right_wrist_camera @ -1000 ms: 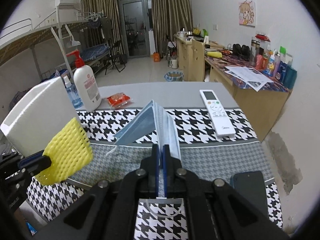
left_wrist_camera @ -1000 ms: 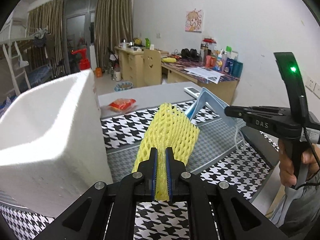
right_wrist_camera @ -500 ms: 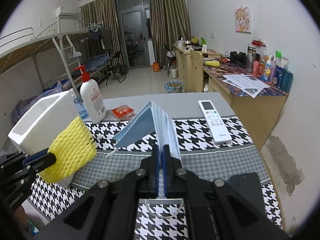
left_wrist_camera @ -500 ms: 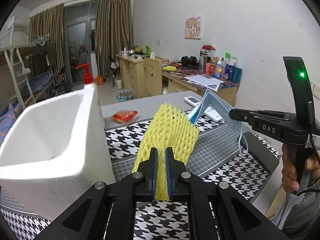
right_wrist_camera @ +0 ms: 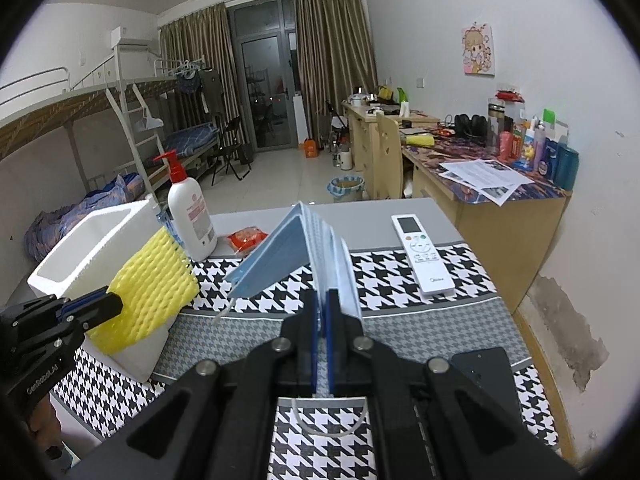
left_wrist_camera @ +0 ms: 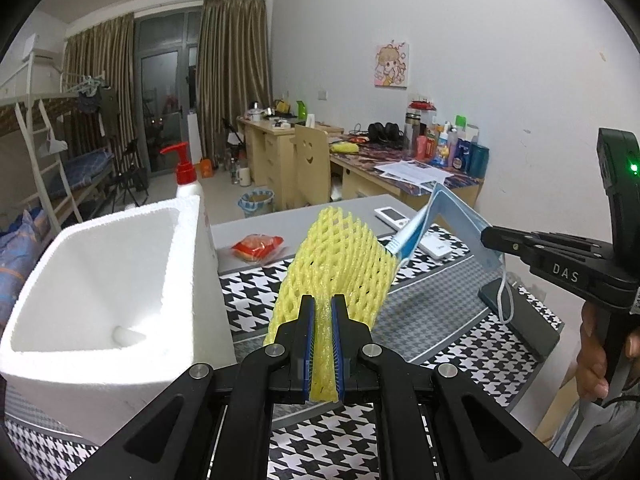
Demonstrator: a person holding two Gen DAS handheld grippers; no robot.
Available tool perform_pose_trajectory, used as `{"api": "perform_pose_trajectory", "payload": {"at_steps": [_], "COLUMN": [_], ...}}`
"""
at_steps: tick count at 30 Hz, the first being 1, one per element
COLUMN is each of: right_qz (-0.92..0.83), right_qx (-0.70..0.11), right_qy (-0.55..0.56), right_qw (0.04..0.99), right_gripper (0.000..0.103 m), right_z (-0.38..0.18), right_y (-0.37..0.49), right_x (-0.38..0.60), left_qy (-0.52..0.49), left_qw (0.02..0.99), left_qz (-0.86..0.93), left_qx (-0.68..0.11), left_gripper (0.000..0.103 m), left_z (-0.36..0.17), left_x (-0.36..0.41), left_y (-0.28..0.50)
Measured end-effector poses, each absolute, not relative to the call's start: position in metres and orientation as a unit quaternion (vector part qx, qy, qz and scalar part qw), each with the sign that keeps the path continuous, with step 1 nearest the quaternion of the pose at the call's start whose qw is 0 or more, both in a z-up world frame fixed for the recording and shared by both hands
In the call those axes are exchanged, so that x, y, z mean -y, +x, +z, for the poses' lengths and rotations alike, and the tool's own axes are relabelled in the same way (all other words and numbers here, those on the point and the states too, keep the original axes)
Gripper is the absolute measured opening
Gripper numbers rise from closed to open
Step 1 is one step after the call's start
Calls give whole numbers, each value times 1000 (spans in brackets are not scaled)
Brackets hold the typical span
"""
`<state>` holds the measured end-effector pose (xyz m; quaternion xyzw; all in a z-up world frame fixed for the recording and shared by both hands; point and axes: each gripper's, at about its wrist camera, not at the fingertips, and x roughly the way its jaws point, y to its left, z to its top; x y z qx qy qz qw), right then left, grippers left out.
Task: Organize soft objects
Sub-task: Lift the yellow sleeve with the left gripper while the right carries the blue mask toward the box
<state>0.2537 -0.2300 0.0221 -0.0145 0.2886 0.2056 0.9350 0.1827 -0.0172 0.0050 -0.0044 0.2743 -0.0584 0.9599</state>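
My left gripper (left_wrist_camera: 323, 312) pinched yellow foam net (left_wrist_camera: 340, 256) beside white foam box (left_wrist_camera: 100, 280), my right gripper (right_wrist_camera: 321, 308) clamped blue face mask (right_wrist_camera: 288, 248) above checked table (right_wrist_camera: 400, 272)

left gripper (left_wrist_camera: 323, 312): matte black linkage arms, four round silver screws, blue strips lining the inner faces of both fingers.
left gripper side: white "CenRobot.AI" lettering along the black body, seen in the right wrist view.
right gripper (right_wrist_camera: 322, 312): same black frame, silver screws, blue finger linings.
right gripper side: white "DAS" lettering; upright black handle with a lit green lamp; thin black cable below the handle.
clothing: grey fabric at the lower right edge of the left wrist view.
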Motion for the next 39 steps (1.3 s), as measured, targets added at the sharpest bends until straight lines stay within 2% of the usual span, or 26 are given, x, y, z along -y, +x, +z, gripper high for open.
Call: {"api": "perform_pose_trajectory", "payload": {"at_steps": [39], "right_qz": [224], "right_qx": [-226], "right_qy": [11], "right_qw": [948], "right_gripper": [5], "right_z": [65], "right_y": [232], "right_x": [234], "left_qy": [4], "left_qw": [978], "left_qz": [-23], "left_qx": [-209], "left_gripper": [8], "left_z": [54], "left_x": [3], "left_y": [173]}}
